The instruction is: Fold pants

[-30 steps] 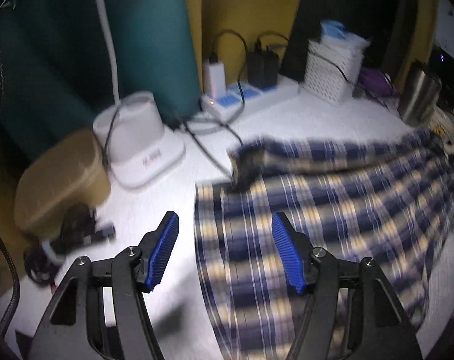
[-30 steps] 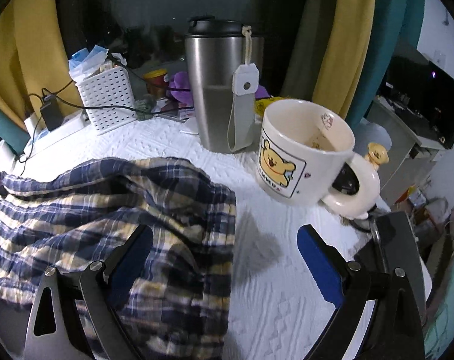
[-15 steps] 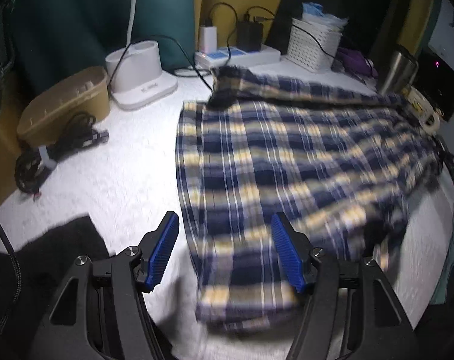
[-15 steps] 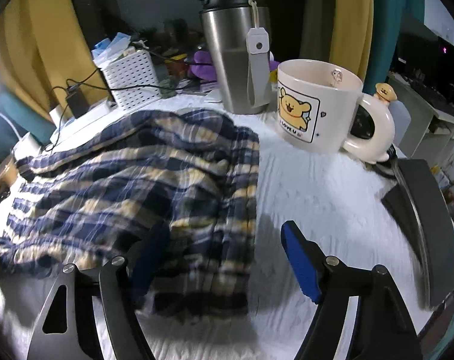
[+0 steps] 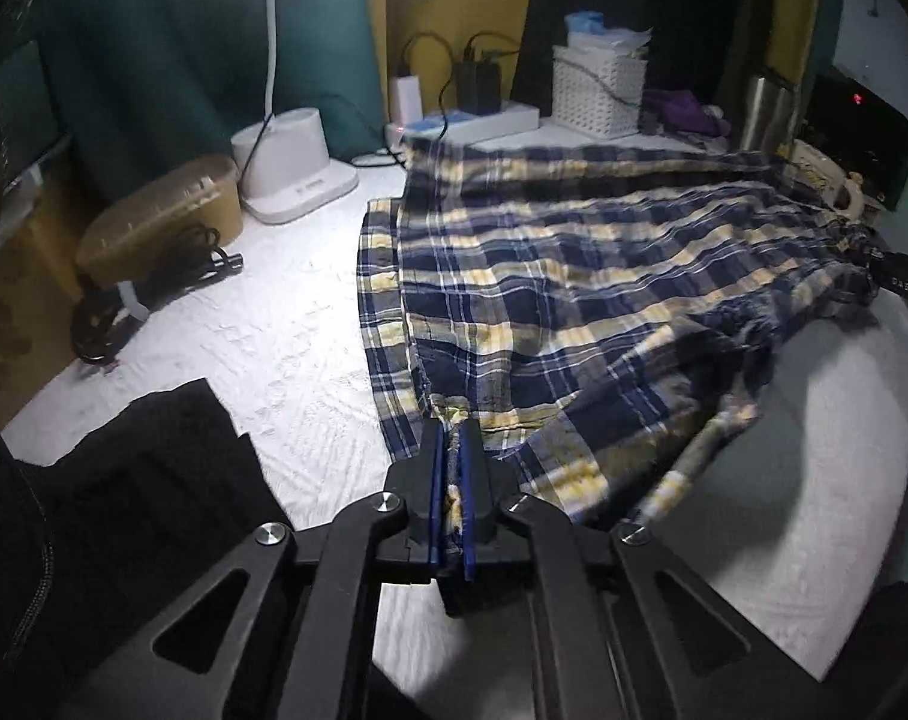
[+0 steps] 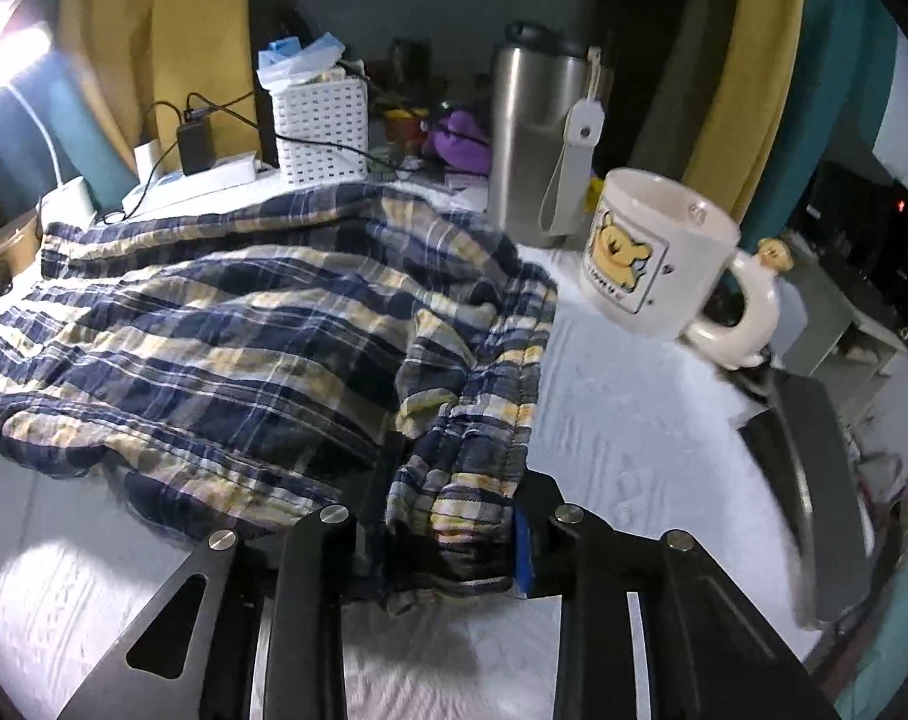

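Left claw (image 5: 452, 468): clamped on the near hem of the plaid pants (image 5: 574, 276).
Right claw (image 6: 448, 534): jaws just closing around the bunched waistband.
Pants: spread across the white tabletop (image 5: 274, 354).
Risk: lifted cloth could topple the nearby mug (image 6: 652, 258).

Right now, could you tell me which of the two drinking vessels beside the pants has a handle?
The white bear-print mug; the steel tumbler behind it has only a strap.

Dim room; a lamp (image 6: 10, 42) glares at upper left, corners curve into black, edges slightly blurred.
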Demonstrator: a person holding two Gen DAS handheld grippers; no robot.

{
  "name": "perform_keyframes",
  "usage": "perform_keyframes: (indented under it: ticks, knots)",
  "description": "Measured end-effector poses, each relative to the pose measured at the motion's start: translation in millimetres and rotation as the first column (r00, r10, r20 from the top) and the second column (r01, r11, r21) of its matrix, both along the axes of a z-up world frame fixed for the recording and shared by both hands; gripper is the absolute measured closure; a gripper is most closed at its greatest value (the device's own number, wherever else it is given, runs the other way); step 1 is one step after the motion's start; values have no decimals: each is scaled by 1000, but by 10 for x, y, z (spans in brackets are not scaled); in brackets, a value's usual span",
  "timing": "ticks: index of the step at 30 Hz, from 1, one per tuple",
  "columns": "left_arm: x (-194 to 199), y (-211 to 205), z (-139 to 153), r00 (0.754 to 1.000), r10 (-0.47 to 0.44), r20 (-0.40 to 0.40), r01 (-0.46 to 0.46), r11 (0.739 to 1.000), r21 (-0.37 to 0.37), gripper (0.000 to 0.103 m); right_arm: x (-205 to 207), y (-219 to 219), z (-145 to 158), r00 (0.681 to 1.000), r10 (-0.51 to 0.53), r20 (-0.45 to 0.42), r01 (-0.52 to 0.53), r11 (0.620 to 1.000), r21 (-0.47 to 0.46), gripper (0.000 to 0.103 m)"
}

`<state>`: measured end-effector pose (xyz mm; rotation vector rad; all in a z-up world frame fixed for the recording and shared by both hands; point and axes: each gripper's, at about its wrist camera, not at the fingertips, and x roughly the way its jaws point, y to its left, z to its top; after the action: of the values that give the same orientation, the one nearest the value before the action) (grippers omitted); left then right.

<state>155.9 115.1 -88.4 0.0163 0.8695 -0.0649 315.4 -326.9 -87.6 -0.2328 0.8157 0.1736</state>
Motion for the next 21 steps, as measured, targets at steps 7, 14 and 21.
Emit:
perform_keyframes:
  ticks: [7,14,21]
  knots:
    - [-293,13,25,1000,-11,2,11,1000,-8,100,-275,-60,-74,1000,14,-14,-15,999,-39,73]
    - [-519,102,-152,1000,8,-17,-8,1000,-26,100,-533,-138,-138,999,-35,10,36,999,-11,65]
    - [-574,214,-61,1000,8,4,-8,998,-61,99,-894,-108,172,991,-75,107,70,996,49,21]
